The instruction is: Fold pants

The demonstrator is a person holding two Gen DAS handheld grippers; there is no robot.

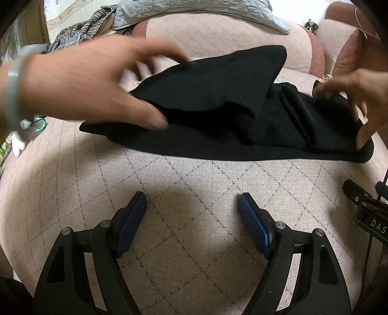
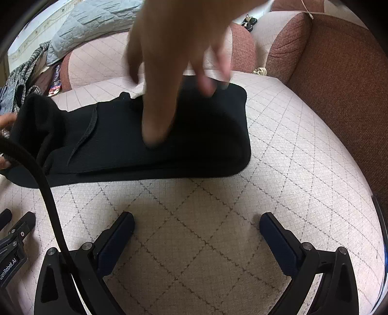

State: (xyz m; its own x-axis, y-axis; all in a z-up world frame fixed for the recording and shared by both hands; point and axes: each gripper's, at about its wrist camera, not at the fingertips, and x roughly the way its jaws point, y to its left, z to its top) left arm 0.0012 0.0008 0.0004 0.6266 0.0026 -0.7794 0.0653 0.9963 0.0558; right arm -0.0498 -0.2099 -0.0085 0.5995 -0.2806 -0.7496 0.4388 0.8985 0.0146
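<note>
The black pants lie partly folded on the pink quilted sofa seat, also in the right wrist view. Two bare hands handle them: a left hand lifts the left end, a right hand presses the right end; that hand shows large in the right wrist view. My left gripper is open and empty, resting on the seat short of the pants. My right gripper is open and empty, also resting on the seat.
A grey quilted blanket and a checked garment lie behind the seat. A red-brown sofa arm stands at the right. A black cable crosses the right wrist view. The other gripper's body lies at the right.
</note>
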